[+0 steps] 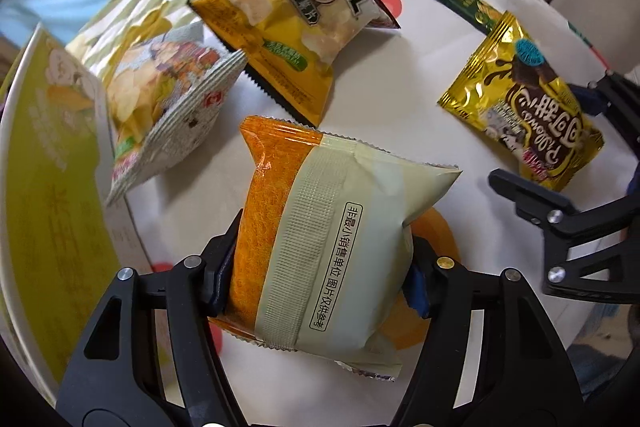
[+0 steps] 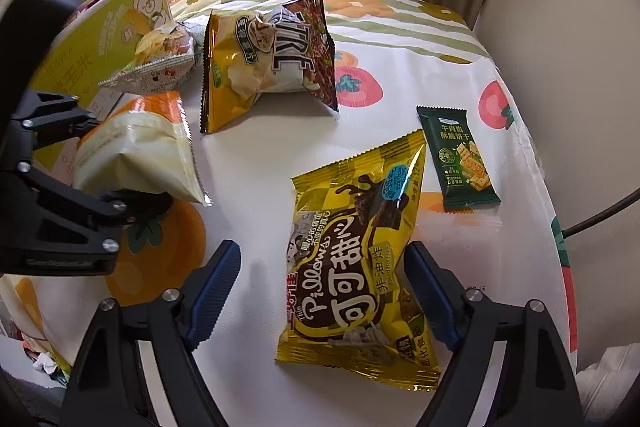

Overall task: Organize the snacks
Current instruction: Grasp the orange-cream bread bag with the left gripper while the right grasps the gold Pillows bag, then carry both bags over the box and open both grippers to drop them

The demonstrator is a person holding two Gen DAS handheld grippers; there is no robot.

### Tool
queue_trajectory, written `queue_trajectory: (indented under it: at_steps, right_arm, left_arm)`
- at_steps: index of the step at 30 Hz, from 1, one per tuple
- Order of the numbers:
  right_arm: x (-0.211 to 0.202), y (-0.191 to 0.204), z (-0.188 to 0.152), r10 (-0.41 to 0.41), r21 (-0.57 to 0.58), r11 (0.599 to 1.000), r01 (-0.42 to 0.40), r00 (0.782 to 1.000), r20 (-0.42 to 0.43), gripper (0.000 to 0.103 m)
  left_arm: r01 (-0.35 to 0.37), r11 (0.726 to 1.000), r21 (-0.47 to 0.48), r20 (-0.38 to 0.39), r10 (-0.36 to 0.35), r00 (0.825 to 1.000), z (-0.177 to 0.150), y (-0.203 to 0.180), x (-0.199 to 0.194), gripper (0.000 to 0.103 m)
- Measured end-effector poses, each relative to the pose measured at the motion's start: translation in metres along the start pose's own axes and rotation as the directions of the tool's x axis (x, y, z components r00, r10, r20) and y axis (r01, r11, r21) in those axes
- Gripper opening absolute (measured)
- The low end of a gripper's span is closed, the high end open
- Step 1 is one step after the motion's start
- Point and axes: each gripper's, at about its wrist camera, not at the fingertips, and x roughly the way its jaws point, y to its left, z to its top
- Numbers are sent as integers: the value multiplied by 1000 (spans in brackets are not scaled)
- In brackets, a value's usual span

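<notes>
Floral cloth covers your desk (image 2: 400,39), and its near edge is cut off behind both grippers. At the far left a yellow-green box (image 1: 48,187) runs out of the left wrist view, so you cannot read its full shape.

You have five snack packs in sight. One yellow chips bag (image 2: 264,63) lies puffed near the middle back, its long axis running away from you. One pale chips bag (image 1: 160,99) leans on the box. Your left gripper (image 1: 320,279) is clamped on the orange and cream pack (image 1: 320,235), which is raised off the cloth with its long axis pointing away; its lower end is hidden.

Your right gripper (image 2: 324,291) stands apart around the gold cocoa pack (image 2: 360,259), right pad touching, left pad clear; the pack lies flat, lengthwise between the fingers. One dark green biscuit pack (image 2: 460,159) lies just beyond it.
</notes>
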Motion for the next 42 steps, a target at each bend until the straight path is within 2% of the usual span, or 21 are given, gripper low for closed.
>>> queue_trajectory:
  at_steps: [4, 10, 18, 26, 30, 35, 42]
  right_arm:
    - [3, 4, -1, 1, -46, 999, -1, 1000, -4, 78]
    - [15, 3, -6, 23, -79, 996, -27, 998, -56, 56]
    - [5, 0, -9, 67, -77, 995, -69, 997, -31, 49]
    - [-38, -2, -1, 102, -96, 990, -99, 994, 27, 47]
    - [-62, -7, 10, 140, -102, 986, -135, 989, 43, 47]
    - [-97, -3, 26, 187, -134, 975, -175, 979, 84, 47]
    - [-131, 26, 61, 283, -215, 944, -249, 949, 141, 47]
  left_arm:
    - [-4, 999, -47, 2, 4, 1000, -6, 0, -4, 62]
    - [-10, 995, -104, 1, 10, 1000, -16, -3, -5, 62]
    - [-20, 987, -162, 15, 22, 1000, -26, -6, -12, 62]
    - [-35, 974, -224, 77, 53, 996, -24, -13, -57, 62]
    - [-44, 957, -286, 128, 84, 988, -22, -10, -92, 62]
    - [-44, 913, -404, 173, 124, 977, -24, 7, -138, 62]
    - [-88, 871, -484, 225, 221, 949, -37, 52, -193, 62]
